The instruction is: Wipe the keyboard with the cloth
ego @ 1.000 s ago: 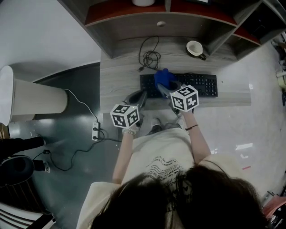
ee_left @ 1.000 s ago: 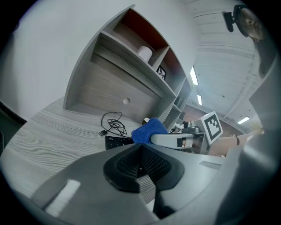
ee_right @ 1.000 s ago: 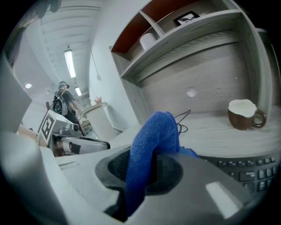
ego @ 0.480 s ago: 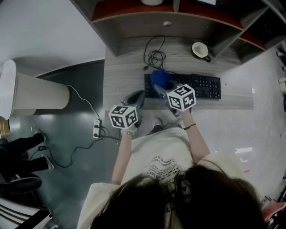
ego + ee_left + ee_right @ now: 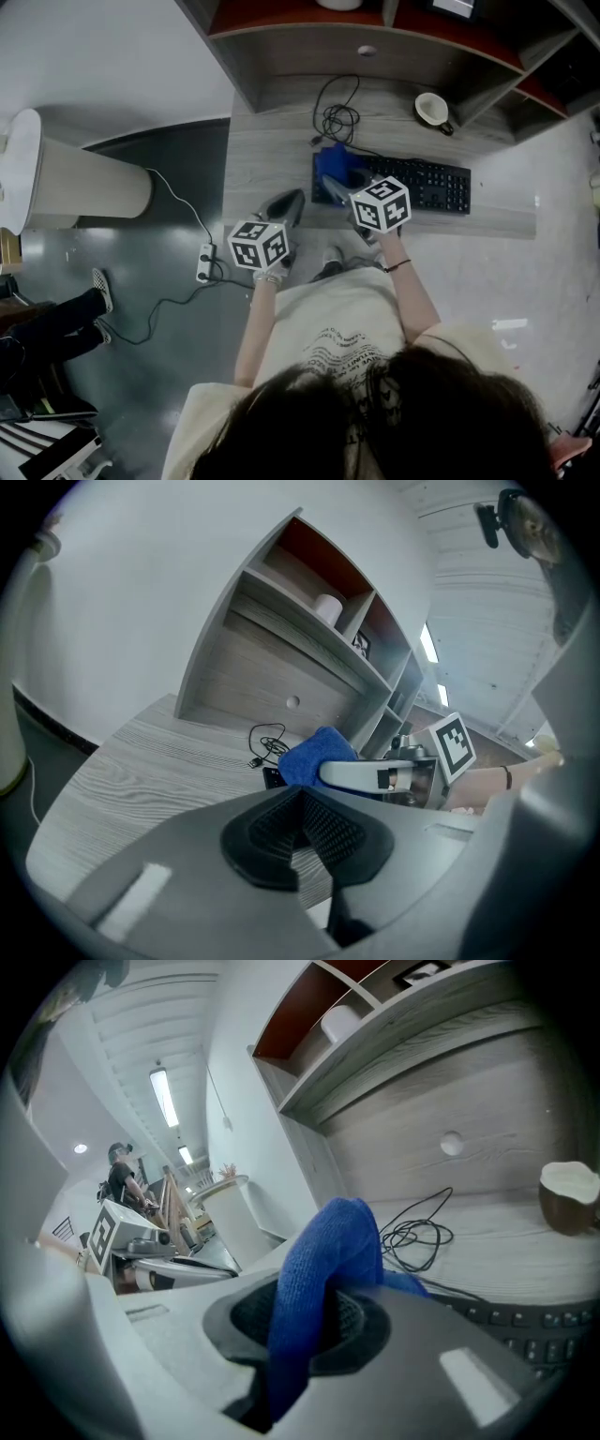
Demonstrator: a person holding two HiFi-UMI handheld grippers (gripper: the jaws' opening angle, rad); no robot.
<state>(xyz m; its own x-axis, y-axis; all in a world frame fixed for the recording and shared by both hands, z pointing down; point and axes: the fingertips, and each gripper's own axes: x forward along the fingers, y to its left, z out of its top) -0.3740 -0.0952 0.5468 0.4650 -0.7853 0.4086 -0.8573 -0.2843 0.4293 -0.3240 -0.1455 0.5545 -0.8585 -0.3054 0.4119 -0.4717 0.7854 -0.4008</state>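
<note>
Cloth [image 5: 328, 1260] is blue and pinched in your right gripper [image 5: 309, 1324]. The jaws are closed on a fold of it, which bulges up over the pads, and a tail hangs down between them.

In the head view the cloth [image 5: 336, 164] sits on the left end of the keyboard [image 5: 412, 186]. The right gripper [image 5: 330, 184] reaches in over that end from the front edge.

The keyboard is black and lies flat, parallel to the front edge of the desk [image 5: 272, 159]. Its right part is uncovered.

Your left gripper [image 5: 302, 829] has its jaws closed pad to pad with nothing between them. In the head view it [image 5: 291, 200] hovers at the front-left of the desk, just beside the keyboard's left end and not touching the cloth.

Behind the keyboard:
- A coiled black cable [image 5: 339, 120] lies on the desktop, close behind the cloth.
- A cup [image 5: 433, 109] stands toward the back right, apart from the keyboard. Its inside looks white, and I can't tell whether that's contents or glaze.

Shelf unit above the desk, seen in the left gripper view:
- The red-backed compartment holds a white roll [image 5: 326, 607].
- The next compartment to the right holds a small framed item [image 5: 360, 645], too small to read.

On the floor left of the desk:
- A white power strip [image 5: 205, 262] with its cords.
- A big pale cylinder [image 5: 70, 192] farther left. No view shows its inside.
</note>
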